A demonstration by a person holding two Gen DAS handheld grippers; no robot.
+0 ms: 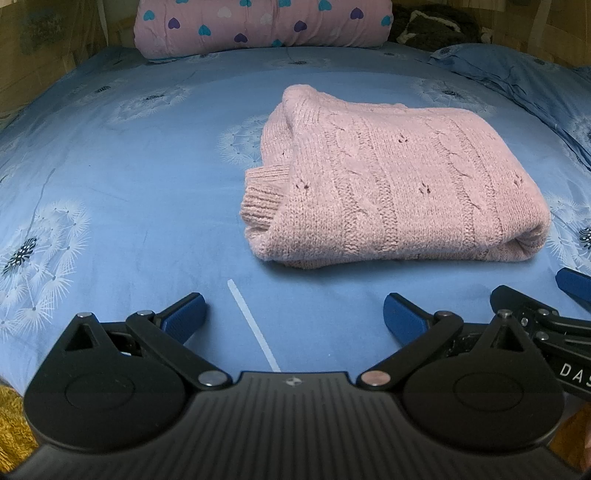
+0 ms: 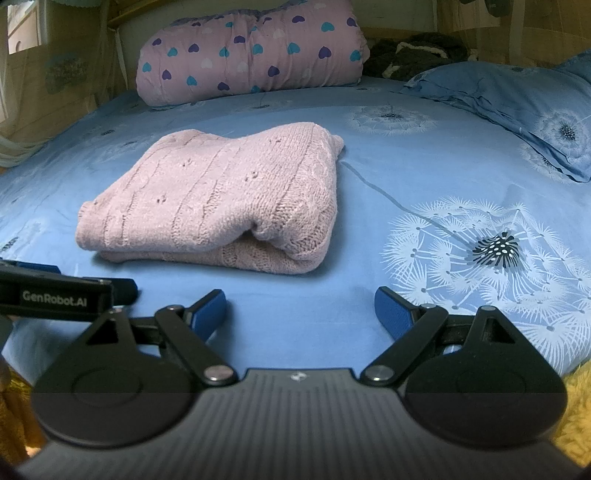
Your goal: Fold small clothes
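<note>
A pink cable-knit sweater (image 1: 391, 184) lies folded into a thick rectangle on the blue bed sheet (image 1: 147, 192); a ribbed cuff sticks out at its left side. It also shows in the right wrist view (image 2: 218, 195). My left gripper (image 1: 295, 317) is open and empty, a short way in front of the sweater's near edge. My right gripper (image 2: 299, 310) is open and empty, in front of and slightly right of the sweater. Each gripper's side shows at the edge of the other's view.
A rolled pink quilt with hearts (image 1: 258, 26) lies at the head of the bed. A blue pillow (image 2: 517, 107) sits at the back right. A dark knitted item (image 2: 417, 51) lies behind it. A white line (image 1: 253, 325) marks the sheet. Yellow fuzzy fabric (image 2: 576, 406) borders the near edge.
</note>
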